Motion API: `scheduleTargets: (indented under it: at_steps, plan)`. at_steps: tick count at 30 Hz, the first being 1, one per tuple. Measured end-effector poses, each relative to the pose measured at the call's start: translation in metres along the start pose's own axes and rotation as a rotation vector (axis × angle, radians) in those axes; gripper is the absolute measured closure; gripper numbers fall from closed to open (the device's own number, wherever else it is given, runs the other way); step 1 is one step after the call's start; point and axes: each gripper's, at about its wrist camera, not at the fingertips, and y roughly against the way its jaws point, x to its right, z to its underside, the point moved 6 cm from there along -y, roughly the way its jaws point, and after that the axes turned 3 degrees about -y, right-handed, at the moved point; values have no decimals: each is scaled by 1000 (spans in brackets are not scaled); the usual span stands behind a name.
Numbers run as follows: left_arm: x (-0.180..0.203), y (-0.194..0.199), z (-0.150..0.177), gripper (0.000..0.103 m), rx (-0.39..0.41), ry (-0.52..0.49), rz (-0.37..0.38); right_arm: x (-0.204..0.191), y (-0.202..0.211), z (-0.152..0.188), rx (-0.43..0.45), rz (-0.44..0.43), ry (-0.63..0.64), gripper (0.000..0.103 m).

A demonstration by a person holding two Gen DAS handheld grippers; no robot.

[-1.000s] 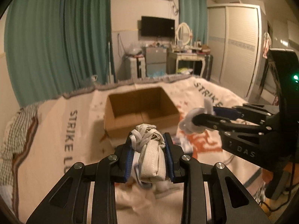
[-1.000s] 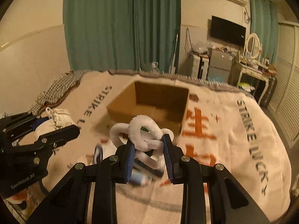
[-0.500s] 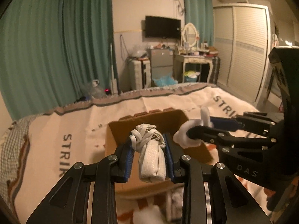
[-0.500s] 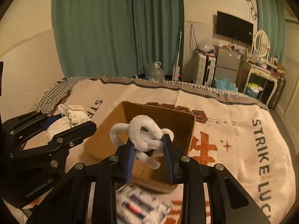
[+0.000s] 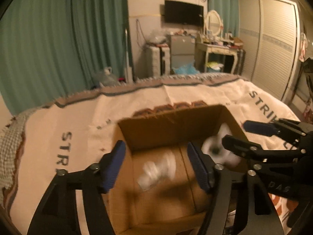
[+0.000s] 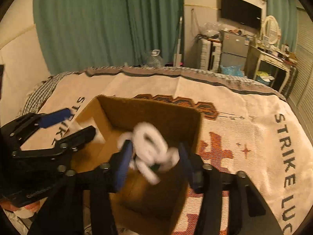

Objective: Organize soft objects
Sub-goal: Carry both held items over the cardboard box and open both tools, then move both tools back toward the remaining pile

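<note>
Warm lamplight over a bed spread with a cream lettered blanket [image 6: 244,101], and right up close the left claw [image 5: 154,164] has just been springing its jaws apart, nothing between the pads now, its white bundle [image 5: 156,171] a blur dropping into the cardboard box [image 5: 172,129] below. Alongside it the right claw [image 6: 154,160] has just been opening too, the fluffy white loop toy [image 6: 151,148] loose between the parted pads and tumbling toward the box floor. Both soft pieces look delivered; beyond the box, nothing else soft shows on the blanket, only green curtains [image 6: 109,25] and a cluttered dresser [image 6: 272,58] further back.
</note>
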Motion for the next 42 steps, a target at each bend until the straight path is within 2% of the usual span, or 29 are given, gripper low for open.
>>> scheduleTargets:
  at_steps: [2,3,6,9,11,12,14,18,23,29,33,37,42]
  plan:
    - [-1,7,-5,29,7,0,-4,5,8,-2,9,1,-13,33]
    - [-2,17,-7,26,18,3,-16,7,15,-2,15,-1,-20,32]
    - [-5,41,-18,25,46,-2,-44,8,44,-6,43,18,-18,32]
    - [-5,90,-33,24,106,-2,-48,2,86,-13,84,28,-9,30]
    - [-5,128,-41,19,158,-6,-49,-3,121,-18,122,51,3,24]
    - [-4,149,-45,11,190,-9,-56,-7,141,-19,147,58,11,24]
    - [-4,181,-48,10,239,-14,-70,-16,178,-19,174,63,27,23]
    - [-5,243,-39,9,268,-25,-52,-40,244,-3,195,94,69,10]
    - [-13,276,-9,9,263,-36,-78,-71,293,35,205,120,86,0]
    - [-24,268,41,9,202,-14,-93,-95,286,79,148,108,83,0]
    - [-22,236,84,9,116,-5,-89,-98,250,111,75,92,57,0]
    - [-15,195,128,9,8,20,-68,-93,207,139,11,141,68,0]
    - [9,147,183,11,-143,29,-8,-85,158,168,-73,135,29,0]
